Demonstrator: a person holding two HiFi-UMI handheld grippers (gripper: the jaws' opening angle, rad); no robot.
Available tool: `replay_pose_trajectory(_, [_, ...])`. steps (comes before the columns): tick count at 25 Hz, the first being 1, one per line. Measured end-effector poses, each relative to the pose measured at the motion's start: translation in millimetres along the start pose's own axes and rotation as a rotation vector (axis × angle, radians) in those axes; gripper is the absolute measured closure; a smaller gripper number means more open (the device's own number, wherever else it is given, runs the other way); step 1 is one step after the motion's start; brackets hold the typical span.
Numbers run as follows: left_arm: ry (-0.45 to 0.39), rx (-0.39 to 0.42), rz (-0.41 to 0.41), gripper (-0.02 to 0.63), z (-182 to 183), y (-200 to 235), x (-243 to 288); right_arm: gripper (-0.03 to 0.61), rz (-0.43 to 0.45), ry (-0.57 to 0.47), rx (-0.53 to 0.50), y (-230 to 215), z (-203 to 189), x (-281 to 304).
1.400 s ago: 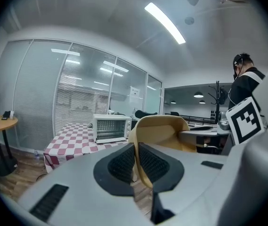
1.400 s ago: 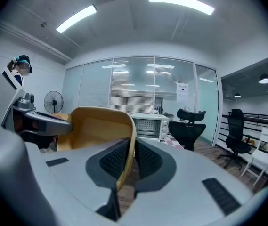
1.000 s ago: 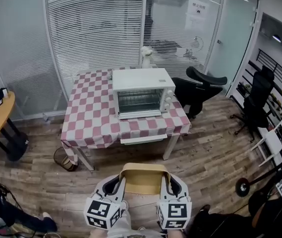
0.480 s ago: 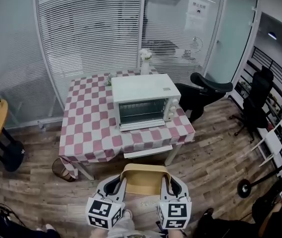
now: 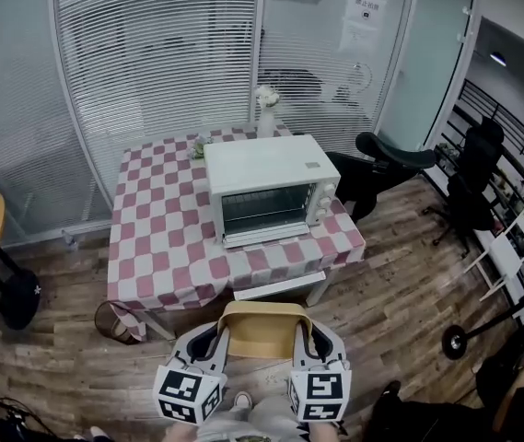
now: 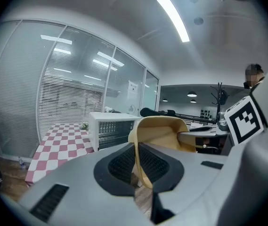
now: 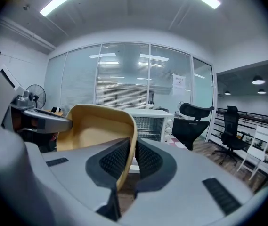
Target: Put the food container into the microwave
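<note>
Evenly, the left gripper (image 6: pixel 136 166) and the right gripper (image 7: pixel 130 161) each clamp a side wall of the tan, shallow plastic food container (image 5: pixel 263 331) — jaws closed on its thin rim, the tub held between them above the wood-plank floor (image 5: pixel 381 302). Well ahead of both grippers, the white boxy microwave (image 5: pixel 263 190) sits, door shut, on a table draped in red-and-white checked cloth (image 5: pixel 151 238) — a black office chair (image 5: pixel 381 159) stands farther off, toward the right gripper's side.

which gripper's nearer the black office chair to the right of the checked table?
Right. The right gripper is shut on the right rim of the tan food container, on the side of the black office chair. The left gripper is shut on the opposite rim, farther away.
</note>
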State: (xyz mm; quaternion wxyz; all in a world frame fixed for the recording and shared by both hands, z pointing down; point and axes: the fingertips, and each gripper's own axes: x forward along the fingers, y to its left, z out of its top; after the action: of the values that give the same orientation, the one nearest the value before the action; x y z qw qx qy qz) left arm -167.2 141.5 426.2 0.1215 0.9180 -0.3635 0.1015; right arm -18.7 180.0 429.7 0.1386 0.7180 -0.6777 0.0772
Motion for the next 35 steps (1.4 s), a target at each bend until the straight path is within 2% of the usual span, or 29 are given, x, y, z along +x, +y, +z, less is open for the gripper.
replay_pose_trajectory(10, [0.008,0.017,-0.001,0.583,11.1,15.1,26.8,0.552,-0.002,0.011,-0.013,-7.7,7.3,30.8])
replay_pose_trajectory(18, [0.013,-0.001,0.018,0.582,31.0,27.7,87.7,0.552,0.022,0.014,-0.007,-42.7,22.5,88.0])
replay_pose_trajectory(27, [0.012,-0.007,0.074,0.581,62.7,49.6,159.5,0.551,0.086,0.02,-0.026,-80.1,48.7,165.5])
replay_pose_trajectory(35, [0.033,-0.033,0.141,0.582,71.3,59.1,200.0,0.549,0.16,0.031,-0.041,-101.6,56.3,211.1])
